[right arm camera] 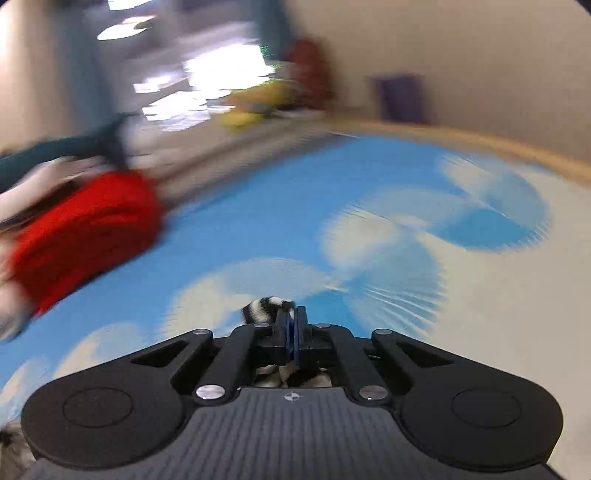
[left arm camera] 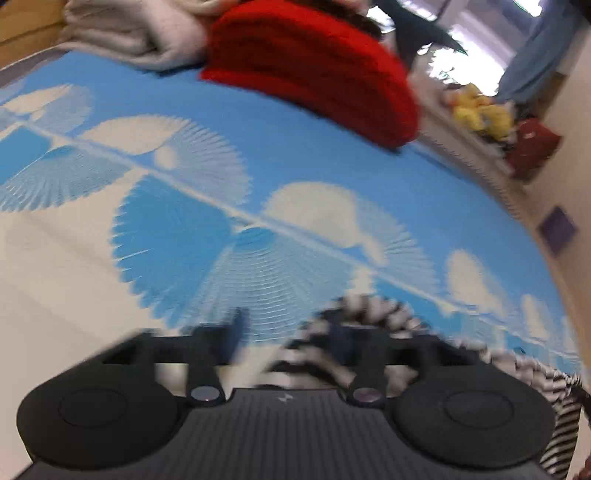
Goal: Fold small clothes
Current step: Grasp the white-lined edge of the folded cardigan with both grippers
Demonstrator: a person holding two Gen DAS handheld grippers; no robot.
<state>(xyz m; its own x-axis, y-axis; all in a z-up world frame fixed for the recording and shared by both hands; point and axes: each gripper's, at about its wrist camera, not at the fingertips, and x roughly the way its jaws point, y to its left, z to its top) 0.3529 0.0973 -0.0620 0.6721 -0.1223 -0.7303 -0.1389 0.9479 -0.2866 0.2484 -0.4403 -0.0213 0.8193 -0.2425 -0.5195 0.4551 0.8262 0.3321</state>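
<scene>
Blur smears my left wrist view, but I can make out the left gripper (left arm camera: 291, 332) with its jaws apart, one finger on the left over bare sheet and the other buried in a bunched black-and-white striped garment (left arm camera: 373, 317). Whether the pads press on the cloth I cannot tell; I judge it loose. The stripes trail off to the near right edge. Beyond, across the blue-and-white bedsheet (left arm camera: 295, 147), sit a red folded garment (left arm camera: 314, 70) and a pale folded pile (left arm camera: 133, 33) at the far left.

My right wrist view shows the right gripper (right arm camera: 293, 325) pinched tight, with a tuft of the striped garment poking out past the tips and more of it bunched beneath the linkage. The red garment lies far left here.

My worry: with only one hand truly gripping, the cloth could drag lopsided and the fold come out skewed. That small pinch on the right might also slip if I pull hard.
</scene>
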